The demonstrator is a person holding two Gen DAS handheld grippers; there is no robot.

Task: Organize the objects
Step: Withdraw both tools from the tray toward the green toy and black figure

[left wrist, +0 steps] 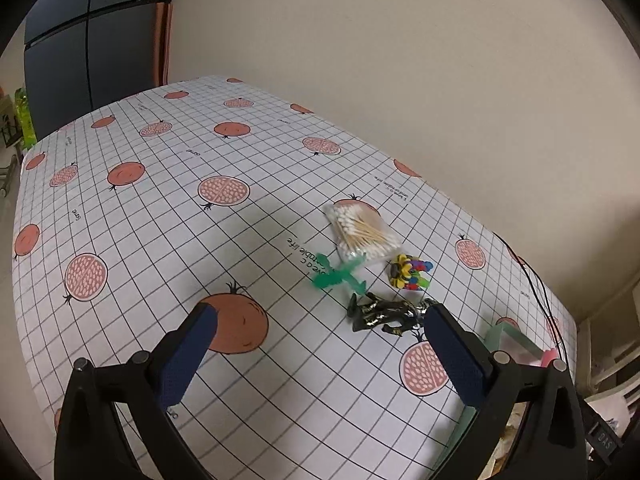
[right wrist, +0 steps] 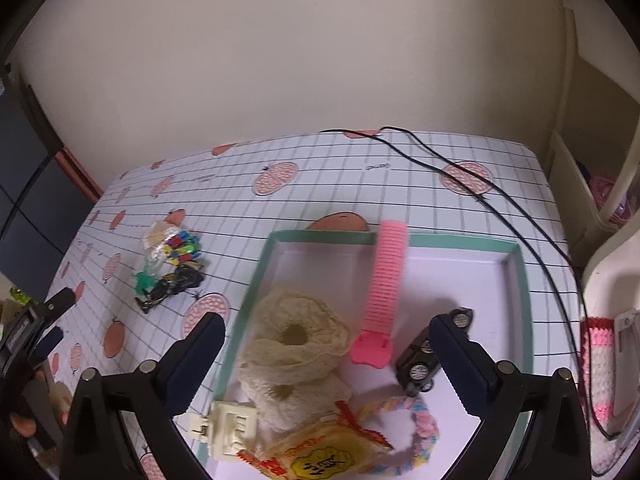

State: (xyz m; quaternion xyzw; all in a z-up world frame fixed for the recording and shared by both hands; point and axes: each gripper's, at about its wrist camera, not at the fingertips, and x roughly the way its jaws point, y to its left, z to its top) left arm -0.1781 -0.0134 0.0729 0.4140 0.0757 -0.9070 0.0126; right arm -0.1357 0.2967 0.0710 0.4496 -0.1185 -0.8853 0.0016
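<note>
The left gripper (left wrist: 318, 332) hangs over the table (left wrist: 160, 240) with its two blue fingers (left wrist: 188, 356) spread wide apart. Nothing is between them. The table has a white cloth with a grid of lines and round pink fruit pictures.

A little pile of small things lies just past the right finger. The green plastic toy (left wrist: 334, 274) is on the left of the pile. Just beyond it is a clear bag of cotton swabs (left wrist: 362, 232). To the right of the green toy is a bunch of bright little pieces (left wrist: 408, 272) in yellow, red and blue. Near to us lies a black and gold figure (left wrist: 384, 314).

The right gripper (right wrist: 326, 344) is wide open too and holds nothing. It hovers over a green tray (right wrist: 524, 280) with a white floor. On the left side of the tray sit two fuzzy cream rings (right wrist: 296, 336), one partly on the other. A cream clip (right wrist: 232, 424) rests on the near left rim. A yellow snack packet (right wrist: 332, 452) lies at the near edge, beside a pastel braided loop (right wrist: 424, 428). A long pink comb (right wrist: 386, 280) leans across the far rim. A small black toy car (right wrist: 420, 356) sits by the right finger. A black cable (right wrist: 500, 200) runs over the table beyond the tray.
</note>
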